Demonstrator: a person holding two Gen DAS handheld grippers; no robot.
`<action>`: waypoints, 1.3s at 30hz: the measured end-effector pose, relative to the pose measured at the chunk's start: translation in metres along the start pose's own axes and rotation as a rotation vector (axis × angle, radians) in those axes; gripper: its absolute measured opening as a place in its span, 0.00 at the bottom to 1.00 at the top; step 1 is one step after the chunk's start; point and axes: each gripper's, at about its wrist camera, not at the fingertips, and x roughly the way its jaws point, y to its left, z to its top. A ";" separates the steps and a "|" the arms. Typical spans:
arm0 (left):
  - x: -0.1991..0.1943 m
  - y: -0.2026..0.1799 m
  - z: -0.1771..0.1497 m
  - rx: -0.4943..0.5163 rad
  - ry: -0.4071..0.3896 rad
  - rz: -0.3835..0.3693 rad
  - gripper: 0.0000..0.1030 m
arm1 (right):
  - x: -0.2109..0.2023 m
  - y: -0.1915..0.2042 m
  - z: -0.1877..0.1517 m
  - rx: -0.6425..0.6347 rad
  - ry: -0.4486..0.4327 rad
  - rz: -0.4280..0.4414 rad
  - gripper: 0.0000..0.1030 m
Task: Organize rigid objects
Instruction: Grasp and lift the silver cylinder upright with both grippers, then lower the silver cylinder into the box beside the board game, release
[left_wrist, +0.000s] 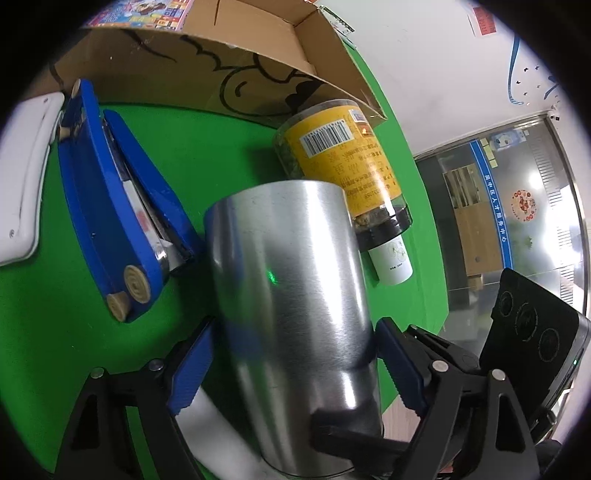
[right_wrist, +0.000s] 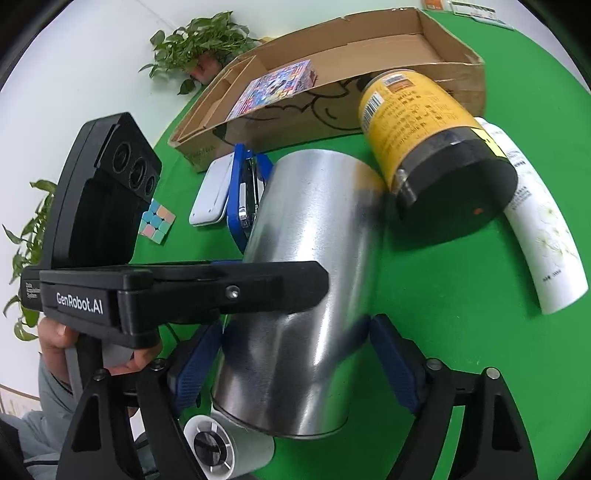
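the steel tumbler (left_wrist: 291, 295) sits in the middle of the green tabletop (left_wrist: 55, 332), and both grippers are around it. in the left wrist view the left gripper (left_wrist: 291, 373) has its jaws spread wide, one blue pad (left_wrist: 192, 373) against the tumbler's left side and the other (left_wrist: 400, 365) just off its right side, with a narrow gap showing there; whether it is actually clamping the cup, i cannot tell. a black finger of the other gripper crosses the tumbler's lower part.

in the right wrist view the right gripper (right_wrist: 295, 362) is likewise wide open around the steel tumbler (right_wrist: 303, 288), the left pad (right_wrist: 195, 365) touching or nearly touching the wall, the right pad (right_wrist: 395, 362) just beside it. the left gripper's black arm (right_wrist: 184, 288) lies across the tumbler's left side, a hand (right_wrist: 66, 347) on its handle.

far right of the tumbler lies a yellow-labelled jar (left_wrist: 343, 162) on its side, touching a white bottle (left_wrist: 393, 258). to the left is a blue stapler (left_wrist: 122, 206), beside it a white case (left_wrist: 26, 177). a cardboard box (right_wrist: 332, 74) stands at the far edge, holding a colourful box (right_wrist: 273, 88). a pastel puzzle cube (right_wrist: 157, 220) lies at the left, and a white mini fan (right_wrist: 221, 443) lies near the tumbler's base.
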 end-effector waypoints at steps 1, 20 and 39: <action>0.000 0.002 0.000 -0.001 -0.001 -0.004 0.83 | 0.001 0.002 0.000 -0.008 0.000 -0.008 0.80; -0.081 -0.062 -0.007 0.231 -0.289 0.083 0.81 | -0.071 0.071 0.013 -0.179 -0.272 -0.110 0.79; -0.147 -0.102 0.066 0.362 -0.440 0.159 0.81 | -0.115 0.120 0.112 -0.281 -0.442 -0.120 0.79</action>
